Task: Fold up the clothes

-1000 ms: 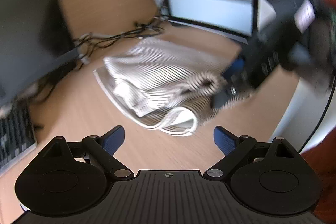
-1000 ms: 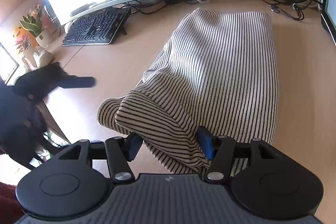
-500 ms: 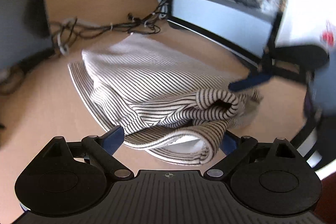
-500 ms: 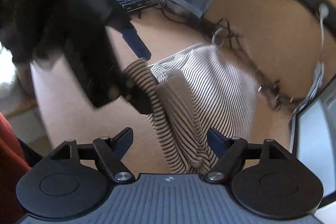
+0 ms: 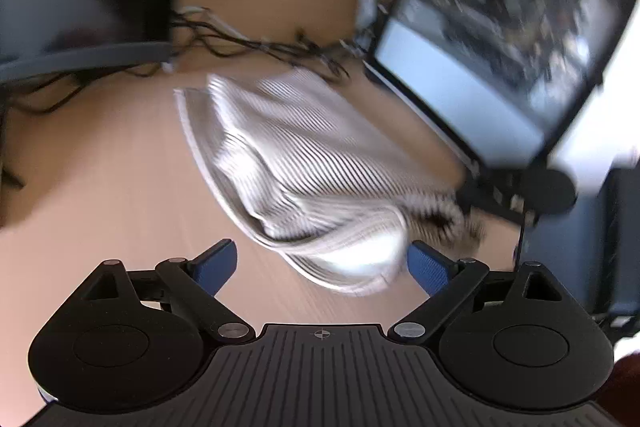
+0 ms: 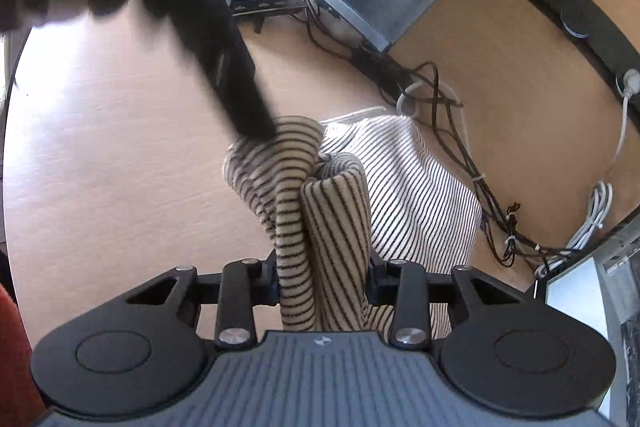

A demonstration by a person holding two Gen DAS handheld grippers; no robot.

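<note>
Both tongs at striped garment point(image 6: 404, 195) on desk point(image 6: 112, 155): my right gripper point(image 6: 322, 281) closing, clamped on rolled near fold; left gripper point(image 5: 322, 265) apart, empty.

Blurred striped garment point(image 5: 316, 163) on the wooden desk point(image 5: 100, 195) (laptop point(image 5: 500, 39) beside it), left gripper point(image 5: 322, 263) jaws wide apart

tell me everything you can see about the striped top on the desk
The striped top is a soft knit, cream with thin dark stripes, lying crumpled and partly folded on the wooden desk near a tangle of cables. A rolled bunch of it sits between the fingers of the right gripper, whose jaws are closing on it. The left gripper is open, with a white-edged hem lying between its fingers but not pinched.
</note>
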